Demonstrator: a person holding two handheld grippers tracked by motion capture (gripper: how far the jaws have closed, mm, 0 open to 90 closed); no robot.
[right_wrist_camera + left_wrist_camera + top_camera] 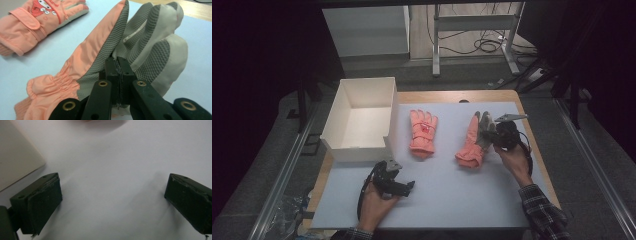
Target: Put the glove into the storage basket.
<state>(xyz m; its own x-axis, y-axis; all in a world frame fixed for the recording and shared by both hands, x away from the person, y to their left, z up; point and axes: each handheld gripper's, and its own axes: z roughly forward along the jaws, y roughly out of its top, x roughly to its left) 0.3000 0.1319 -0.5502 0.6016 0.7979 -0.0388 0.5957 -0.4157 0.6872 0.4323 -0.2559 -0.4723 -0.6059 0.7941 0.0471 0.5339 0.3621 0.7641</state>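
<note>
Two pink gloves lie on the pale mat. The left glove rests flat, back up, with a small printed patch. The right glove is tipped onto its edge, so its grey textured palm faces my right gripper. That gripper is shut on the grey palm fabric near the thumb. My left gripper rests near the mat's front, its jaws open over bare mat with nothing between them.
A white open box stands at the mat's left edge, just left of the flat glove. The wooden table edge runs behind the mat. Table legs and cables lie on the floor beyond.
</note>
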